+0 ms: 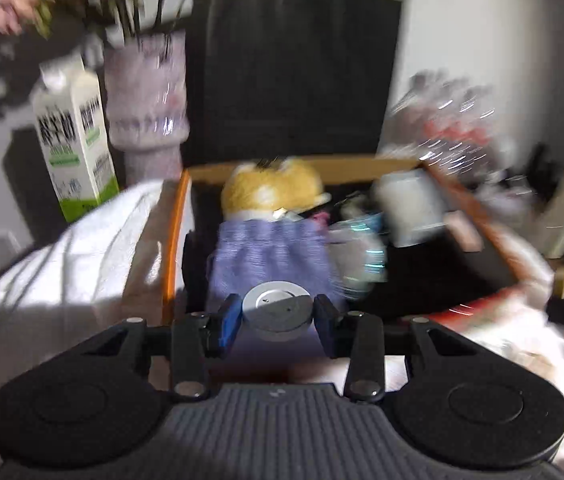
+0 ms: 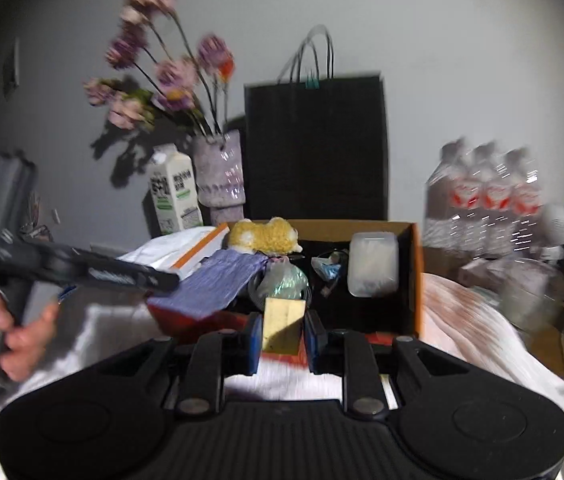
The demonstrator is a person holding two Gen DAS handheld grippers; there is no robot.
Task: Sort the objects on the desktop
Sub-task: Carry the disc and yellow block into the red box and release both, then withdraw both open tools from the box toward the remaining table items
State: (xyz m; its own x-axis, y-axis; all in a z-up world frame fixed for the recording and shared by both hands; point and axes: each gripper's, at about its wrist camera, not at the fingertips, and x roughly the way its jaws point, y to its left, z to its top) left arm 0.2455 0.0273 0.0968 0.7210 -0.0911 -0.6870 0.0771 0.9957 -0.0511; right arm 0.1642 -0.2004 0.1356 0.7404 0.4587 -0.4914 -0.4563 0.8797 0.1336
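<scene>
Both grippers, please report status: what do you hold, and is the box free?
Left gripper shut on round metal disc. Right gripper shut on yellow block. Box ahead, open, already crowded: plush toy, purple cloth.

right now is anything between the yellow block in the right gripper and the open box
Nothing visible. The right gripper holds the yellow block just short of the cardboard box, whose open top faces it; inside, black floor shows beside the white container.

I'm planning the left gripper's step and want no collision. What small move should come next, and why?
Probably ease the left gripper forward over the cardboard box and open there. It is shut on a round silver disc, near the box's front edge, with the blue cloth just ahead.
</scene>
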